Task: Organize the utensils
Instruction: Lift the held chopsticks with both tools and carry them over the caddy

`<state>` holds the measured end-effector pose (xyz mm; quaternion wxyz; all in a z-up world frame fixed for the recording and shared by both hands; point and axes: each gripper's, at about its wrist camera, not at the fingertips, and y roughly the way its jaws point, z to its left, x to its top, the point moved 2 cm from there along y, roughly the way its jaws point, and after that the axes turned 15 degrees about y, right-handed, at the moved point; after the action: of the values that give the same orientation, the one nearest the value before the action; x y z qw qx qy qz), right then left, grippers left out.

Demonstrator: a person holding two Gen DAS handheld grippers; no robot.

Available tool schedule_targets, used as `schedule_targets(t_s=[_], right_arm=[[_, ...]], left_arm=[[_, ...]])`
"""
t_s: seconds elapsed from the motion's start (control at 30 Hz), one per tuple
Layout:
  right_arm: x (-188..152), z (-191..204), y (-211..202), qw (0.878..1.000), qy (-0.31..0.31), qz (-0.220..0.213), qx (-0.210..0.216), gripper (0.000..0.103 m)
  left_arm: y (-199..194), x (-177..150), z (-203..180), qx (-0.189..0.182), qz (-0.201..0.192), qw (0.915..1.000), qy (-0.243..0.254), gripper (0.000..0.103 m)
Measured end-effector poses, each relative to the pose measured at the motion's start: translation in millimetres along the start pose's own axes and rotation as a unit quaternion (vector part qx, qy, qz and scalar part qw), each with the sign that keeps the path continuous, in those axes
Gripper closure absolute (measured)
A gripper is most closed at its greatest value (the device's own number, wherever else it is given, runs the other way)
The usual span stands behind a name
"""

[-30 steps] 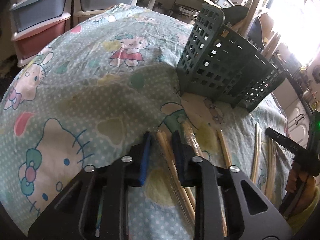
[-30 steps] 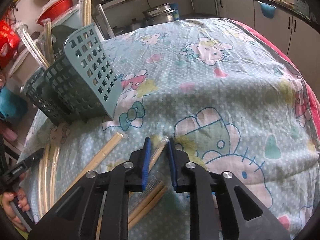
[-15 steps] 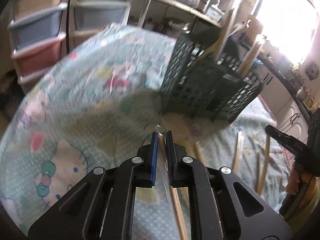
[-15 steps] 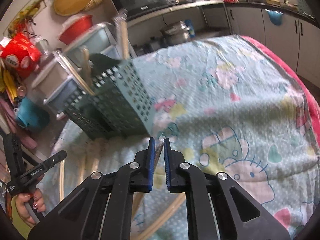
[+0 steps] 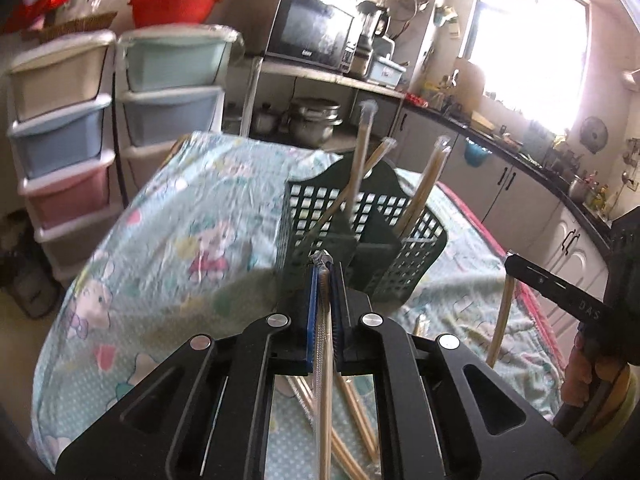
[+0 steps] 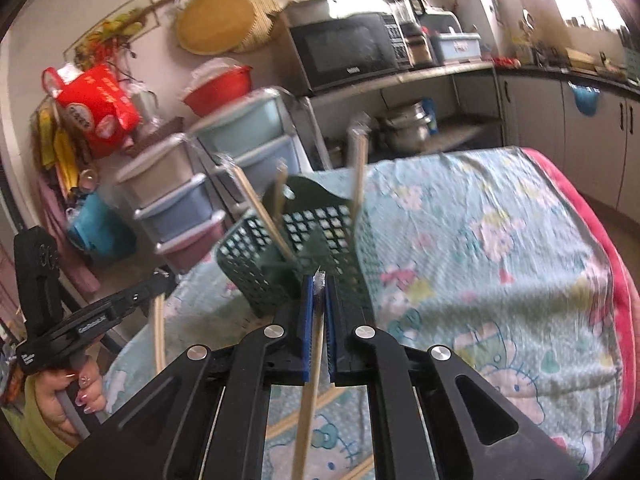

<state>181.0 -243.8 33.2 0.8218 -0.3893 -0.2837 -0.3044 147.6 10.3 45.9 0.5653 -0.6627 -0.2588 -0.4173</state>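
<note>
A dark green lattice utensil basket [image 5: 384, 236] stands on the Hello Kitty tablecloth with several wrapped chopstick pairs upright in it; it also shows in the right wrist view [image 6: 308, 236]. My left gripper [image 5: 325, 276] is shut on a wrapped chopstick pair [image 5: 323, 380] and holds it lifted in front of the basket. My right gripper [image 6: 317, 284] is shut on another wrapped chopstick pair [image 6: 308, 396], also lifted before the basket. Each gripper shows in the other's view, the right one [image 5: 516, 262] and the left one [image 6: 162, 280], with chopsticks hanging down. Loose chopstick pairs [image 5: 360, 412] lie on the cloth.
The table [image 5: 192, 200] is draped in a pale blue cloth; its edges fall away on the left. Stacked plastic drawers [image 5: 60, 140] stand beyond the table. A microwave [image 5: 312, 36] and pots sit on a shelf behind. Kitchen cabinets [image 6: 560, 120] run along the right.
Both grippers closed on chopstick pairs lying on the cloth and have lifted them up, so both views now look over the basket from higher.
</note>
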Motion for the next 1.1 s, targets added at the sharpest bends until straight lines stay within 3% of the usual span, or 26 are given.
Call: schedule_targets(t_s=[0.67, 1.1], right_arm=[[23.2, 46.2, -32.0, 0.996, -0.039, -0.068, 0.037, 0.097], [44.3, 52.0, -52.0, 0.991, -0.043, -0.119, 0.040, 0.097]], left_arm=[[-28.3, 59.3, -33.1, -0.010, -0.079, 0.9955, 0.051, 0.100], [-36.5, 99.1, -59.5, -0.021, -0.131, 0.9867, 0.094, 0.099]])
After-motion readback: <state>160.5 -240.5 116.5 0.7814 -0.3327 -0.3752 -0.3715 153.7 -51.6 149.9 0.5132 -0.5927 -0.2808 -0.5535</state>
